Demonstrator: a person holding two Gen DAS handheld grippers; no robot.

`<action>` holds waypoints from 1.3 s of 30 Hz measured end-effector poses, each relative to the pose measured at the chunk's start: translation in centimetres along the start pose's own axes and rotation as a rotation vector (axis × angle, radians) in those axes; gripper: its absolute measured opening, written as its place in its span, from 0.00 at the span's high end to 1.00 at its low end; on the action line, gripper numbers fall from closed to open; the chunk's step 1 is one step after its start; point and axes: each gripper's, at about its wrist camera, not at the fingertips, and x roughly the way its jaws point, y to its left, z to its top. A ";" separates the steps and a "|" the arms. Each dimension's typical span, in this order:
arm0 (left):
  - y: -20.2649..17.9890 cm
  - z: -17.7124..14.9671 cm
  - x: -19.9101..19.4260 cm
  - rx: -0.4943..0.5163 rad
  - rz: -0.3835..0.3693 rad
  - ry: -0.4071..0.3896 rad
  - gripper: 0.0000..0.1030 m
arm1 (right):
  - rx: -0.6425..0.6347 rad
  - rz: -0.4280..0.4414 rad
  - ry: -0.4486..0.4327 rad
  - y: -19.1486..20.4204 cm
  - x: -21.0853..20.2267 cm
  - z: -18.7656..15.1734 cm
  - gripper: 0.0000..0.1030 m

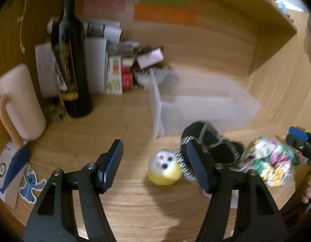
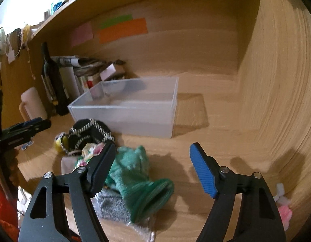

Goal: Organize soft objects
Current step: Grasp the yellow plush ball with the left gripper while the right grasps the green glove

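The clear plastic box (image 2: 123, 109) sits on the wooden desk (image 2: 195, 157), and it looks like it has no soft things in it yet. So the tidy-up job seems to be just starting, and all the soft things still need to go in, if the box is where they belong.

The soft things lie in a little pile in front of the box. There is a black and white striped sock (image 2: 88, 133), touching the front of the box or just beside it. There is a fluffy green sock (image 2: 139, 177), a gray sock (image 2: 113, 205) partly under it, and a bright flowery cloth (image 1: 272, 165). A small yellow and white toy ball with a face (image 1: 164, 168) rests next to the striped sock.

The left gripper (image 1: 153, 161) has its 2 fingers spread wide and holds nothing. It hovers above the toy ball and the striped sock. The right gripper (image 2: 153, 161) also has its fingers spread wide, with nothing between them. It hangs over the green sock.

I think at least 5 soft things are left to move.
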 end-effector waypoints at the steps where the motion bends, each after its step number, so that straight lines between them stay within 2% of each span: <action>1: 0.1 -0.2 0.4 0.000 0.005 0.017 0.37 | 0.002 0.009 0.004 0.1 0.1 -0.2 0.29; 8: 0.1 -1.7 2.1 0.006 -0.001 0.090 0.37 | 0.038 0.035 0.072 0.0 2.1 -1.0 0.29; 13: -0.3 -1.6 2.5 -0.001 -0.023 0.110 0.37 | 0.083 0.072 0.097 -0.3 2.9 -1.2 0.37; 16: -0.8 -1.6 3.1 0.007 -0.036 0.120 0.37 | 0.063 0.072 0.109 -0.5 3.2 -1.3 0.41; 19: -1.1 -1.6 3.7 0.009 -0.054 0.134 0.37 | 0.052 0.078 0.120 -0.6 3.4 -1.2 0.50; 21: -1.1 -1.6 4.0 0.009 -0.071 0.147 0.49 | 0.047 0.083 0.124 -0.7 3.5 -1.2 0.67; 22: -1.2 -1.7 4.2 0.015 -0.081 0.158 0.59 | 0.042 0.084 0.124 -0.7 3.6 -1.2 0.70; 23: -1.1 -1.8 4.3 0.014 -0.086 0.170 0.63 | 0.032 0.079 0.120 -0.5 3.5 -1.2 0.76; 24: -1.1 -1.9 4.3 0.010 -0.092 0.169 0.63 | 0.025 0.074 0.116 -0.5 3.5 -1.2 0.80; 31: -0.7 -1.4 2.7 0.014 -0.056 0.098 0.64 | 0.015 0.020 0.062 -0.7 2.6 -0.7 0.94; 39: -0.7 1.6 0.0 0.013 -0.032 -0.032 0.64 | -0.007 -0.032 -0.034 -1.4 1.2 1.2 0.94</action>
